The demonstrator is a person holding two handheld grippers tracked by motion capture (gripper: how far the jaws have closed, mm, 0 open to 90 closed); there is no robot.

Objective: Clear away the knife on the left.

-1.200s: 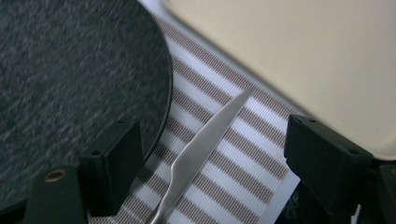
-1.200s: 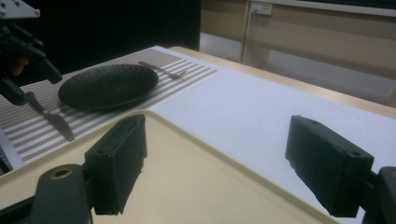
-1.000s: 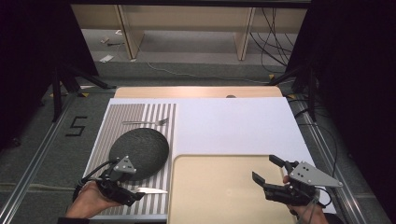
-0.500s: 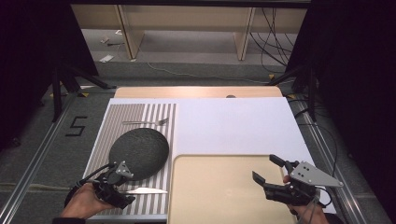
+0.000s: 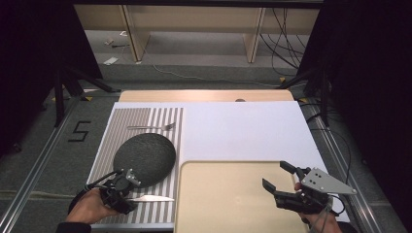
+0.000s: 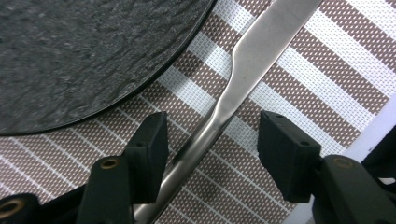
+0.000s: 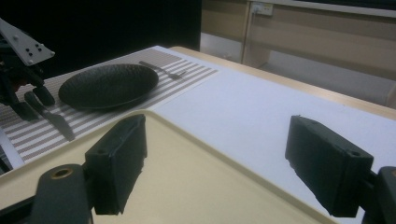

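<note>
The left tool (image 5: 127,194) has been moved nearer the person, spread wide around the shiny knife (image 6: 243,79). The right tool (image 5: 281,178) is kept wide open.

both tools are black, each with two blocky rectangular jaws on arms fixed by brass-coloured screws. the right tool (image 5: 284,180) carries a grey three-cornered plate (image 5: 326,181) dotted with small holes on top, and a dark cable trails from it. the left tool (image 5: 122,190) has black cables looping behind it; a dark sleeve (image 5: 73,226) covers the left wrist.
</note>
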